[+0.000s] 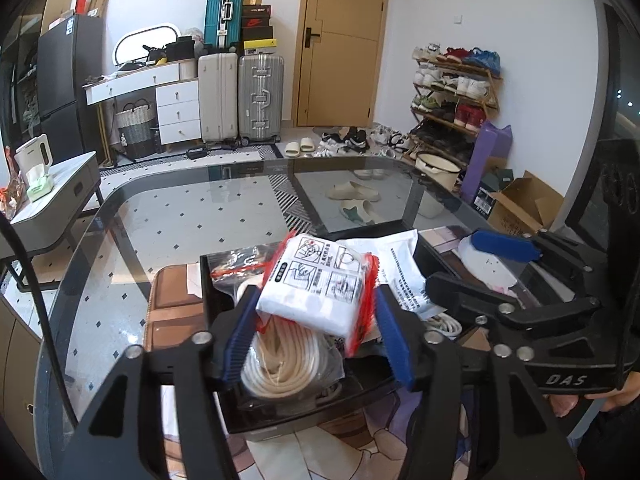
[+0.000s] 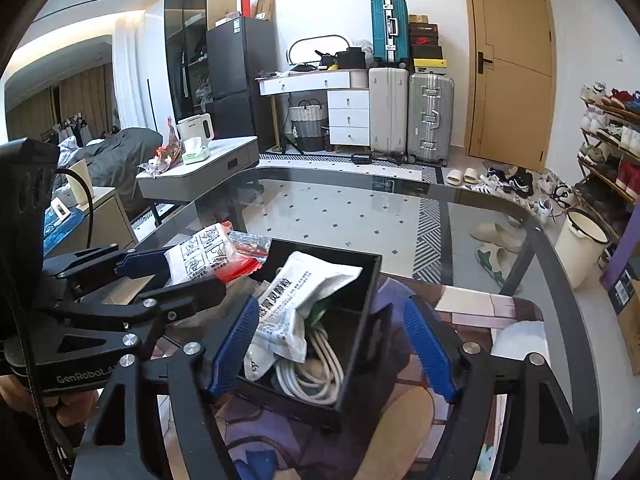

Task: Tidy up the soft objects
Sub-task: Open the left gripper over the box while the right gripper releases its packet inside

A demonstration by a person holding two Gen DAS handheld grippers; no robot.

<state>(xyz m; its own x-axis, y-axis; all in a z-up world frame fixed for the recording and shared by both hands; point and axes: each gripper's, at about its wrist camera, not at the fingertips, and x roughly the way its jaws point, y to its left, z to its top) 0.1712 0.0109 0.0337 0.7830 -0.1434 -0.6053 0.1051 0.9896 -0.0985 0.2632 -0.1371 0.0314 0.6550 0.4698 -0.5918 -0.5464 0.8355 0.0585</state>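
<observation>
On the glass table point(image 1: 120, 248), the left gripper point(image 1: 316, 328) has a white packet with red crimped ends point(image 1: 320, 284) between its blue pads; whether they still pinch it or merely flank it I cannot tell for sure, though the packet hangs tilted above the black tray point(image 2: 360, 280) rather than lying in it, so I read it as loosely held. It looks light and soft, a slick film skin over a squashy filling (likely to slide if squeezed at one end), so the flat middle is the place to hold, not the red seals. Its long axis runs from one red end to the other, across the jaws, its far end raised.

Beneath it a coil of white cord point(image 1: 280, 360) lies in the tray's near left corner: limp, springy, best taken across the whole bundle.

Further right, a white printed pouch point(image 2: 296, 304) leans in the tray, long axis pointing up and away toward the far rim. The right gripper point(image 2: 332, 344) stands wide open, with that pouch and the tray wall between its fingers, pressing nothing.
</observation>
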